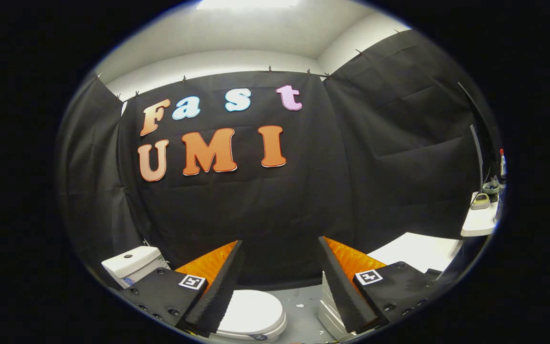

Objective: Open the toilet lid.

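A white toilet stands low in the gripper view, its lid (250,311) lying flat and closed on the bowl. Its white cistern (132,264) rises behind my left finger. My gripper (280,248) hangs above the toilet, open, with a wide gap and nothing between the fingers. The left finger (220,286) overlaps the lid's left edge in the picture; the lid sits below and between the fingers. I see no contact with it.
A white stepped box or drawer unit (328,315) stands on the grey floor (301,306) to the right of the toilet. A white table (416,251) lies beyond the right finger, and a white shelf (479,220) with small items and a bottle is further right.
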`<state>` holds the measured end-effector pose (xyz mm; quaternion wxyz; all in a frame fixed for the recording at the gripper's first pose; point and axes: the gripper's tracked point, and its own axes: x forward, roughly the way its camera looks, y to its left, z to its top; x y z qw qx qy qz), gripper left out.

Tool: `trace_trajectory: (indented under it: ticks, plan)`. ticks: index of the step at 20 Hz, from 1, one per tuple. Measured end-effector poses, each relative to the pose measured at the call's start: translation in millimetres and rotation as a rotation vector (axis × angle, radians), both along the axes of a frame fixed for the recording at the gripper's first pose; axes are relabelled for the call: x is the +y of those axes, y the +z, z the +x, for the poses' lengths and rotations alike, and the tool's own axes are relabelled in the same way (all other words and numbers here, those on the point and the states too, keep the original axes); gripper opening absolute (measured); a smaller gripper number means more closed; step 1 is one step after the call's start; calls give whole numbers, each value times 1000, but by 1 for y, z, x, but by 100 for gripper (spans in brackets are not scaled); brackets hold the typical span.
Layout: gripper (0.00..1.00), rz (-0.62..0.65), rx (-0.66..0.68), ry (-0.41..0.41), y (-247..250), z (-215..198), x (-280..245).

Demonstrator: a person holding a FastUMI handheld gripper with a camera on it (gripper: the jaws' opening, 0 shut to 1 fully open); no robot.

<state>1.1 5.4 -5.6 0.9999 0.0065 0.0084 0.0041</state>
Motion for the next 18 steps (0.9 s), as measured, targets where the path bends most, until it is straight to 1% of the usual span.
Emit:
trace_trajectory:
  ticks: [12,15,18]
  plan:
    - [98,8,6,6,-4,3,1]
    - [98,34,42,19,-22,9,2]
    - [98,112,131,45,-62,21,6]
